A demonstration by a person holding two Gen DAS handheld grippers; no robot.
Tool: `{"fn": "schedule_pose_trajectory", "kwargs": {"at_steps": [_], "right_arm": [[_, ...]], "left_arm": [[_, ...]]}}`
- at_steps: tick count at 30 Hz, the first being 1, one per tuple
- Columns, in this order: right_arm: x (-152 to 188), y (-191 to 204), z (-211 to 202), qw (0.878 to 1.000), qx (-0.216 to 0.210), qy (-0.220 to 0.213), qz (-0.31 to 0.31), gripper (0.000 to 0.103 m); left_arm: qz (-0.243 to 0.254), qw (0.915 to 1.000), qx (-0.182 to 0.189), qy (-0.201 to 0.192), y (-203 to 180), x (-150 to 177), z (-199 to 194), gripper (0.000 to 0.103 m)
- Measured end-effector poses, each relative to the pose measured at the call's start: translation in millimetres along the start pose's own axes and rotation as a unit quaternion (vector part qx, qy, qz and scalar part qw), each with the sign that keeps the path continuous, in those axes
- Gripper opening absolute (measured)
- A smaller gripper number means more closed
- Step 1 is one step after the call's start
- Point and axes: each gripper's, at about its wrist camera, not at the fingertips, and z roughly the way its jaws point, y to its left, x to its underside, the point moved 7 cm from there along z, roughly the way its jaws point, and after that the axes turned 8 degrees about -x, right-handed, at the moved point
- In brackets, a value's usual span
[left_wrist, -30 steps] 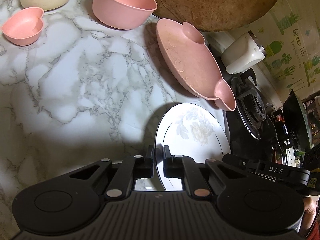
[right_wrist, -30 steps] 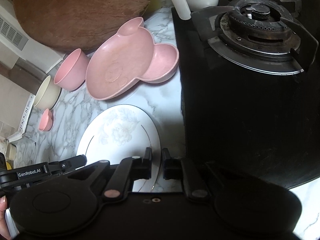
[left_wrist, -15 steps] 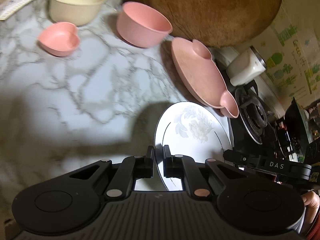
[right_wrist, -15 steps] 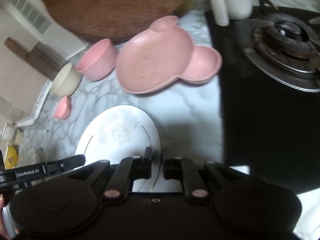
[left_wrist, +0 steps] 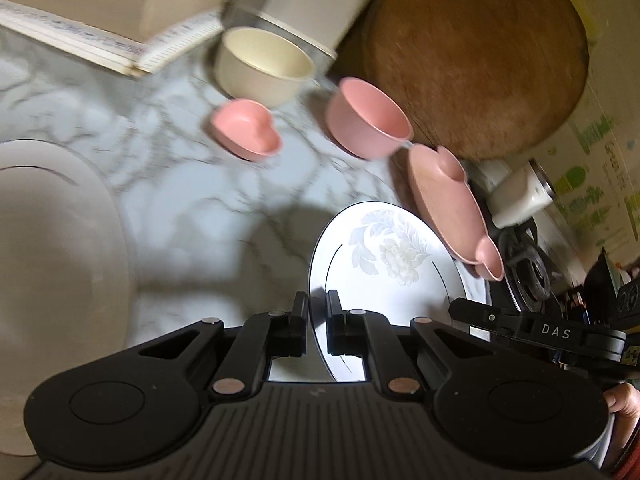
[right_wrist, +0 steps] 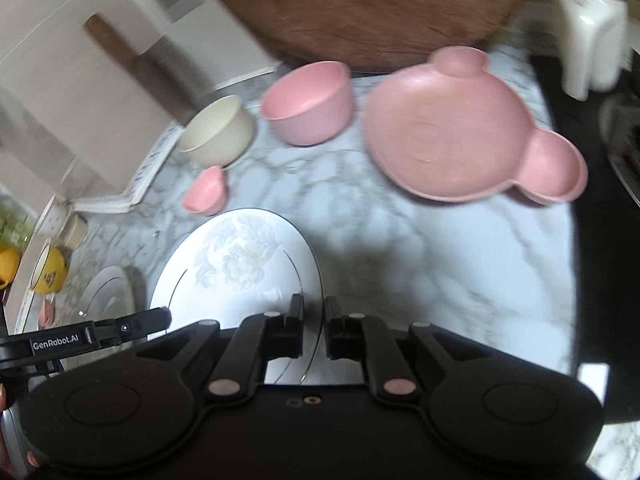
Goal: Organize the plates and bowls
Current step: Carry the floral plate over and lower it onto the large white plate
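Observation:
A white plate with a grey flower print (left_wrist: 384,264) (right_wrist: 236,264) hangs above the marble counter, gripped at both sides. My left gripper (left_wrist: 318,304) is shut on its left rim, my right gripper (right_wrist: 313,308) shut on its right rim. Beyond it on the counter lie a pink bear-shaped plate (left_wrist: 444,208) (right_wrist: 452,128), a pink bowl (left_wrist: 366,120) (right_wrist: 308,100), a cream bowl (left_wrist: 262,64) (right_wrist: 218,134) and a small pink heart dish (left_wrist: 246,128) (right_wrist: 206,192). A second white plate (left_wrist: 52,248) (right_wrist: 106,292) lies on the counter at the left.
A round wooden board (left_wrist: 476,52) leans at the back. A white jug (left_wrist: 520,196) and a black gas stove (left_wrist: 524,276) sit to the right. A yellow cup (right_wrist: 50,268) stands far left. The marble counter (right_wrist: 440,260) spreads between the dishes.
Both grippers have carried the flowered plate to the left and upward, away from the stove. The second white plate and the yellow cup have come into view at the left.

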Motion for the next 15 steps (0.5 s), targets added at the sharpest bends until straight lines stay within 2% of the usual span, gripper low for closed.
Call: {"fn": "schedule_pose_trajectory", "kwargs": {"at_steps": [15], "right_arm": [[0.7, 98.2, 53.9, 0.995, -0.044, 0.044, -0.076, 0.010]], "left_arm": [[-0.072, 0.9953, -0.043, -0.047, 92.5, -2.8, -60.4, 0.007]]}}
